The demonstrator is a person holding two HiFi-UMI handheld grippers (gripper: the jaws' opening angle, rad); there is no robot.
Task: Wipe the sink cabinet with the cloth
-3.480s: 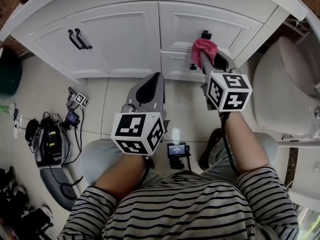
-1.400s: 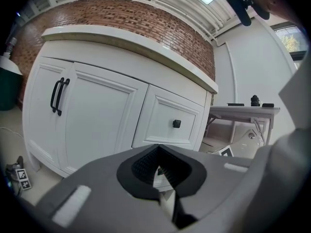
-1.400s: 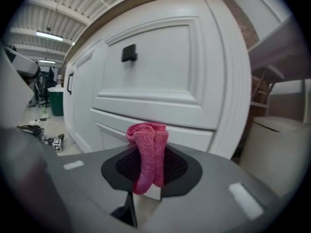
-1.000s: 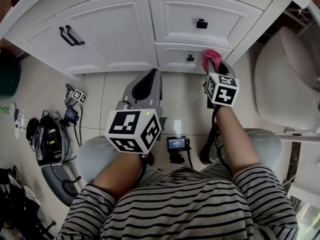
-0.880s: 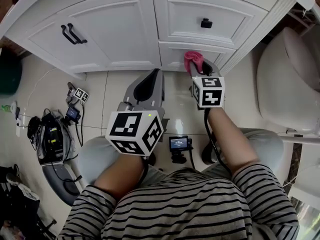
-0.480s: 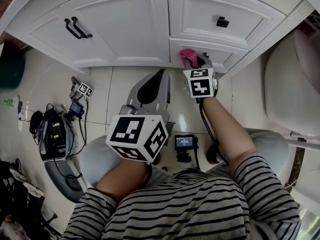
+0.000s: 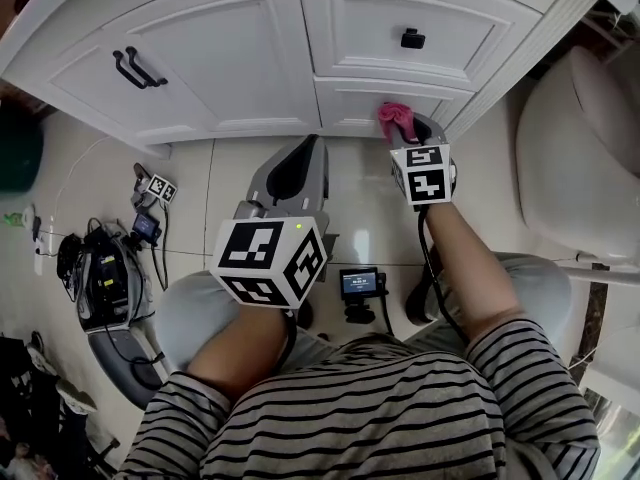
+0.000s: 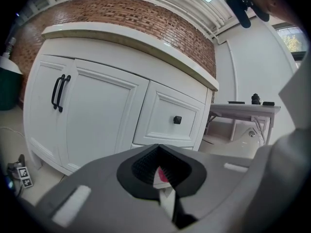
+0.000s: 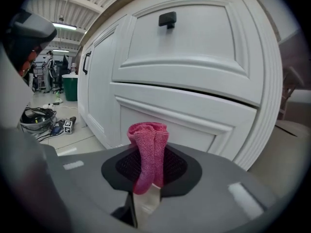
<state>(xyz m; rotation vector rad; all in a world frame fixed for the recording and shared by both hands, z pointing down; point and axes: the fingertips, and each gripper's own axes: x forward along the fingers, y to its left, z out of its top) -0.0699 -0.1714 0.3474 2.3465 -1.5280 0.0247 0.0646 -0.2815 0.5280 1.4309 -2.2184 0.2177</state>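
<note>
The white sink cabinet (image 7: 230,58) fills the top of the head view, with two doors at left and two drawers at right. My right gripper (image 7: 404,131) is shut on a bunched pink cloth (image 7: 396,118), which is pressed on the lower drawer front (image 7: 345,108) and hides its knob. In the right gripper view the cloth (image 9: 148,152) stands up from the closed jaws before the lower drawer (image 9: 194,115). My left gripper (image 7: 298,155) hovers over the floor tiles, away from the cabinet. It is shut with nothing in it (image 8: 163,191).
A toilet (image 7: 580,158) stands close on the right. Electronic gear and cables (image 7: 100,278) lie on the floor at left, by a small marker cube (image 7: 160,188). A small screen device (image 7: 358,285) sits between the person's knees. Black door handles (image 7: 135,68) stick out.
The right gripper has carried the cloth down from the drawers' dividing edge to the lower drawer, then left from beside its knob onto it. The left gripper has stayed put.
</note>
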